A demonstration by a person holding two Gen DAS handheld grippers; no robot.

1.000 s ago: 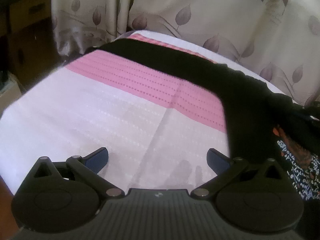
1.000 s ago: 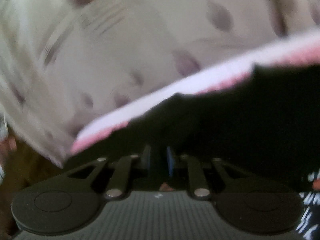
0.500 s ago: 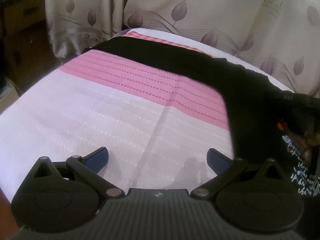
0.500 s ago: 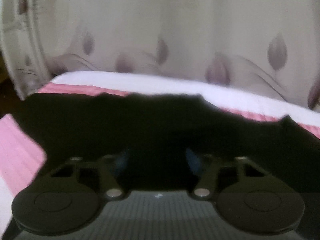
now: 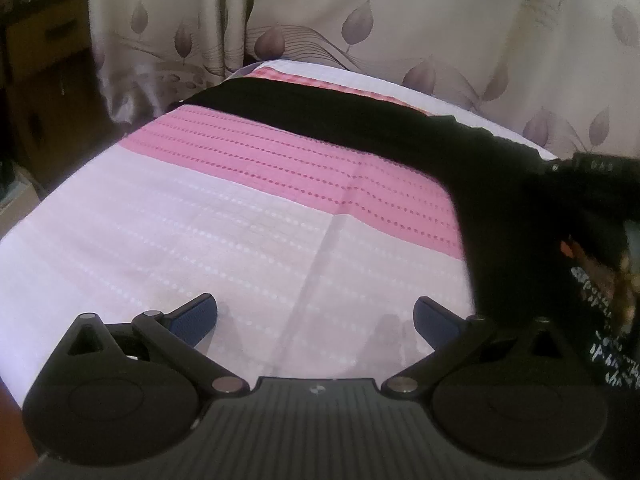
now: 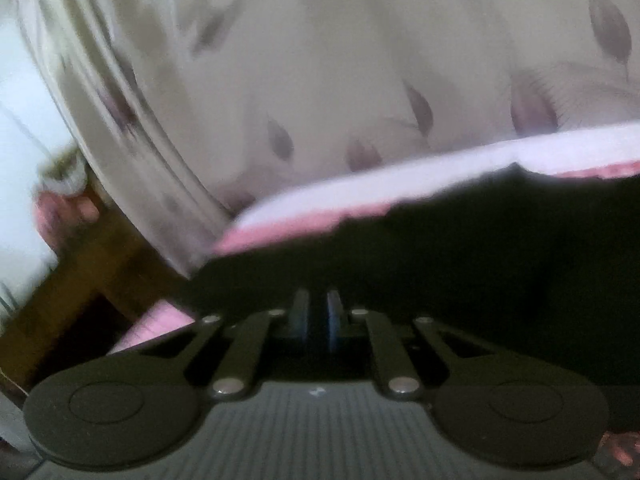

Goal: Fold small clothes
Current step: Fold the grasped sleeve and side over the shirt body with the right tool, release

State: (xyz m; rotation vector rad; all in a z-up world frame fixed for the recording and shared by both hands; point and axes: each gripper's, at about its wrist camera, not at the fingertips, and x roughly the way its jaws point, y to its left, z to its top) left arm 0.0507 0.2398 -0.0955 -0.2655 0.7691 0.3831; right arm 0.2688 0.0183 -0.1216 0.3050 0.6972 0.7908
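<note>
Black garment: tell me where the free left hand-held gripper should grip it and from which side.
Probably the near straight edge of the black garment, where it lies flat on the pink stripe. The open left hand-held gripper should come from the front, low, sliding one finger under.

one black garment (image 5: 360, 128), two claws (image 5: 314, 316), one curtain (image 5: 400, 20)

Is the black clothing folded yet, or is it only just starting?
Only just starting. Done: the black garment is laid out long across the pink and white cloth, with no finished fold showing. In hand: the right gripper has just closed, and its jaws look pinched on the garment's edge. The left gripper hovers open over bare cloth. Left: all the actual folding.
</note>
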